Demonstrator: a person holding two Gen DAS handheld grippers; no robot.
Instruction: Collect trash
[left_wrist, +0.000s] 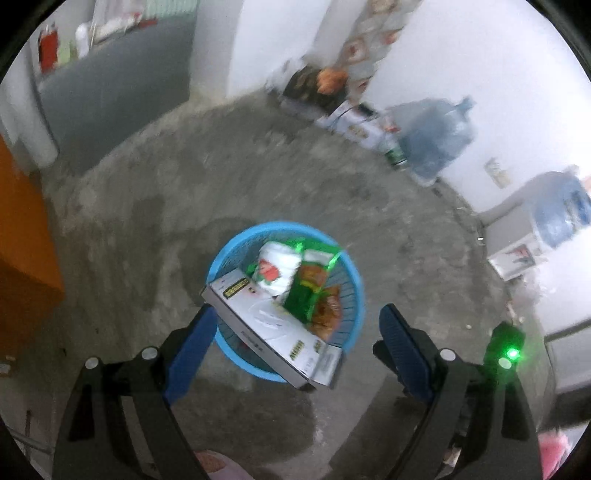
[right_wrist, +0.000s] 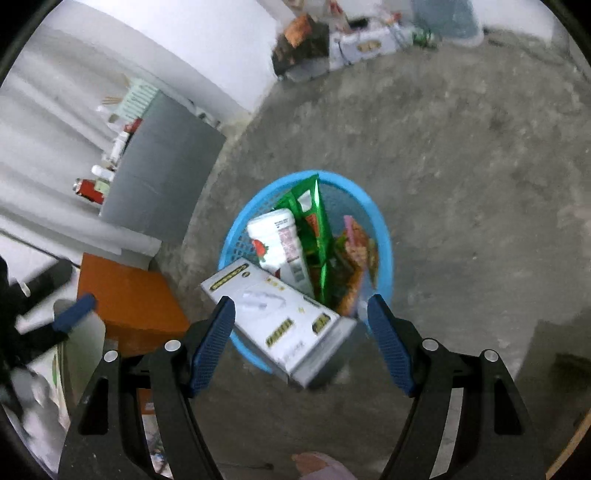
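Note:
A blue plastic basket (left_wrist: 349, 271) (right_wrist: 384, 236) stands on the concrete floor, full of trash. A white flat box (left_wrist: 273, 325) (right_wrist: 280, 314) lies tilted across its near rim. A white bottle with a strawberry label (left_wrist: 277, 267) (right_wrist: 277, 240), a green wrapper (left_wrist: 310, 284) (right_wrist: 314, 218) and orange snack packets (left_wrist: 327, 310) (right_wrist: 356, 254) stick out of it. My left gripper (left_wrist: 299, 332) is open and empty above the basket. My right gripper (right_wrist: 301, 321) is open and empty above the box. The left gripper's blue fingertip (right_wrist: 75, 312) shows at the left of the right wrist view.
An orange box (right_wrist: 129, 299) (left_wrist: 22, 236) stands left of the basket. A grey cabinet (right_wrist: 159, 170) with bottles sits by the wall. Boxes and bags (left_wrist: 325, 96) and large blue water jugs (left_wrist: 436, 136) line the far wall. A white appliance (left_wrist: 517, 236) stands at the right.

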